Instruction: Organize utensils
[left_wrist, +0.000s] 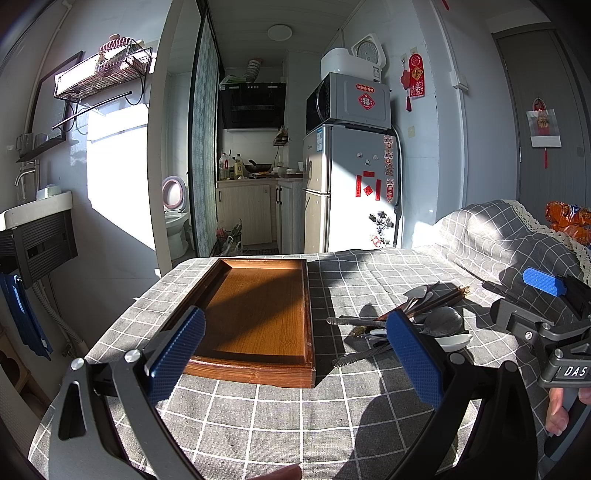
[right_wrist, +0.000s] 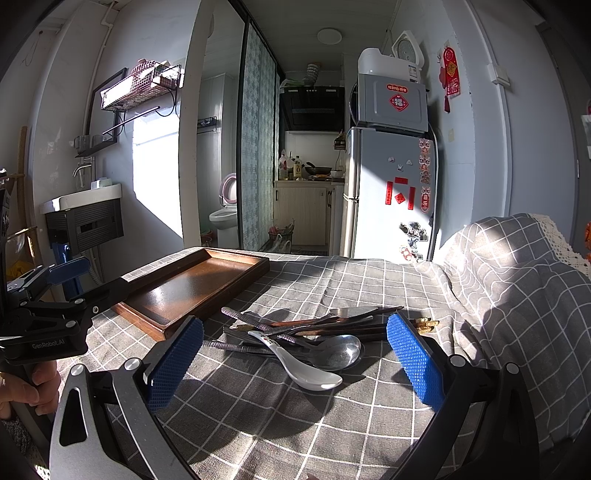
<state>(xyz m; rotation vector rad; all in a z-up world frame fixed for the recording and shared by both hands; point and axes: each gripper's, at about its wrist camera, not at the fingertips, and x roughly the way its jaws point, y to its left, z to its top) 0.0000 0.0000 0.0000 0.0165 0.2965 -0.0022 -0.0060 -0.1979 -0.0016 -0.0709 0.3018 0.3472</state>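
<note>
Left view first: your left gripper (left_wrist: 295, 354) hangs spread and empty over the bare wooden tray (left_wrist: 308, 295) on the counter (left_wrist: 295, 417). Right view: your right gripper (right_wrist: 295, 360), also spread, frames the utensil pile (right_wrist: 295, 332) beside the tray; sorting looks unstarted, so lower onto the white spoon (right_wrist: 303, 369), which lies topmost.

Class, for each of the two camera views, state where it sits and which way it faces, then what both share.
Left wrist: on the left gripper, facing the brown wooden tray; the right gripper and fingers show at right.
Right wrist: on the right gripper, facing the pile of utensils; the left gripper and a hand show at left.
Shared: tray, utensils, grey checked tablecloth, jaws open.
</note>
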